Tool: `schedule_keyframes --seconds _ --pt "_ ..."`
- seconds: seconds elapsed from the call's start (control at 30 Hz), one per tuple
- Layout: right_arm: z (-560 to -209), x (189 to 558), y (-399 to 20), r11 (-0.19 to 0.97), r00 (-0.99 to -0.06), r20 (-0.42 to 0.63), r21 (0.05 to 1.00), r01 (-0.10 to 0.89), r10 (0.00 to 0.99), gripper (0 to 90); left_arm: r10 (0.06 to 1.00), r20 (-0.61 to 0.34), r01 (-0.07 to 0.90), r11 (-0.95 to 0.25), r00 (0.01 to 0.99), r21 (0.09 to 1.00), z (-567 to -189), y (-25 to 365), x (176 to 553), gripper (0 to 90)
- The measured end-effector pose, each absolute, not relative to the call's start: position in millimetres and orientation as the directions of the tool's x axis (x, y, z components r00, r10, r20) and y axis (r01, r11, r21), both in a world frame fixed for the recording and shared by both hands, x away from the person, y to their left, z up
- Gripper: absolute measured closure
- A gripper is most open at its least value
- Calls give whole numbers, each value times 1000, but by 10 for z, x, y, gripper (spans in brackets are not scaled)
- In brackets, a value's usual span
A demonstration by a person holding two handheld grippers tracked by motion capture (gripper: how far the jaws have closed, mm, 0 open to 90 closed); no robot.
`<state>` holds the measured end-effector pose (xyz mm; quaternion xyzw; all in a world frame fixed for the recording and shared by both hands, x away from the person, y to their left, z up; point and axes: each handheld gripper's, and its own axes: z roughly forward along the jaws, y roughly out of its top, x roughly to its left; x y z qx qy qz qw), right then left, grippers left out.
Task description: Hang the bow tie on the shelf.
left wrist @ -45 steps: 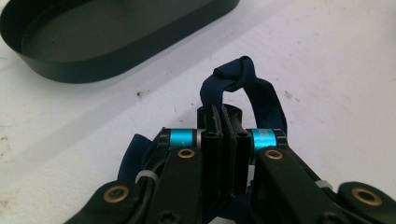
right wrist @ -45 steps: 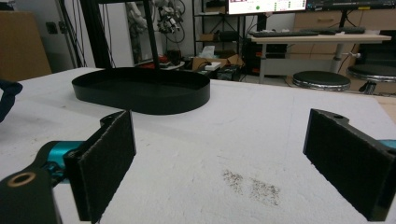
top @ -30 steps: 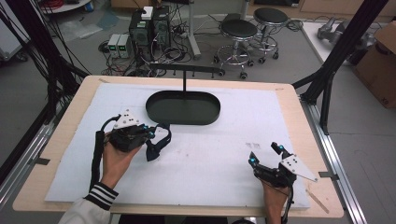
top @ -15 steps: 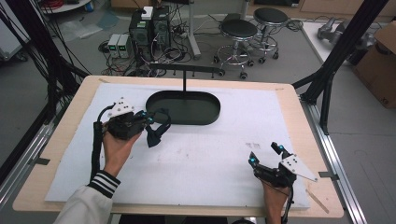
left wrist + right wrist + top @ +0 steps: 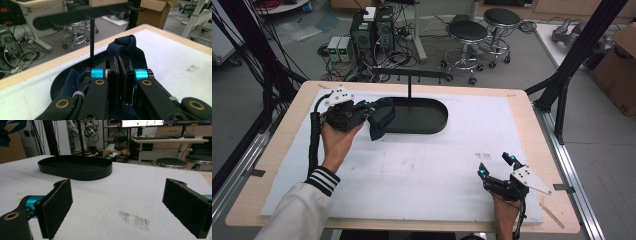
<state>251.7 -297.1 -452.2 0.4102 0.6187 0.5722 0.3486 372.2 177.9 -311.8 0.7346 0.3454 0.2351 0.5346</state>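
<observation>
the dark blue cloth point(image 5: 381, 119) hangs at the left end of the black oval tray point(image 5: 432, 125), bunched and draped over the tray's left rim. its long axis runs roughly top to bottom in the high view, with the lower end pointing down toward the white mat point(image 5: 422, 170). in the left gripper view the cloth point(image 5: 127, 48) rises in a folded loop above the jaw tips and also spills out to the left below them.

the left hand-held gripper point(image 5: 371, 109) is clenched on the cloth: its two black jaws stand almost together, with only a thin layer of fabric between the pads. it is held above the left part of the tabletop point(image 5: 277, 150), jaws pointing right toward the tray.

the tray lies with its long axis left to right across the far centre of the mat. a thin black post point(image 5: 410, 89) stands at its far edge and carries a horizontal bar.

the right hand-held gripper point(image 5: 495, 166) sits low at the near right of the mat, well apart from the tray. its jaws are spread wide and grasp nothing; in the right gripper view bare mat point(image 5: 120, 202) lies between the pads point(image 5: 60, 205).
</observation>
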Motion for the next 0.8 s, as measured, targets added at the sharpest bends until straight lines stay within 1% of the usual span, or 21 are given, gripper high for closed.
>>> schedule_keyframes --seconds 0.13,0.2,0.33,0.4,0.63,0.8 --pt "-4522 2517 -2969 9 -419 38 994 108 907 82 763 -28 253 -179 646 951 -3051 1777 3773 864" --pt "-4522 2518 -2971 8 -420 39 994 110 907 83 765 -47 253 -153 642 955 -3018 1788 3824 864" --pt "-4522 2518 -2972 6 -420 42 994 112 907 82 773 -41 255 -158 633 954 -3004 1801 3900 864" --pt "-4522 2517 -2973 2 -419 45 994 113 907 82 778 -58 265 -143 626 954 -2990 1807 3960 864" --pt "-4522 2515 -2971 1 -419 48 993 115 907 82 781 -60 270 -141 621 952 -2928 1810 4077 864" --pt "-4521 2519 -2973 -2 -420 52 993 118 906 82 794 -59 280 -144 606 949 -2886 1832 4240 864"
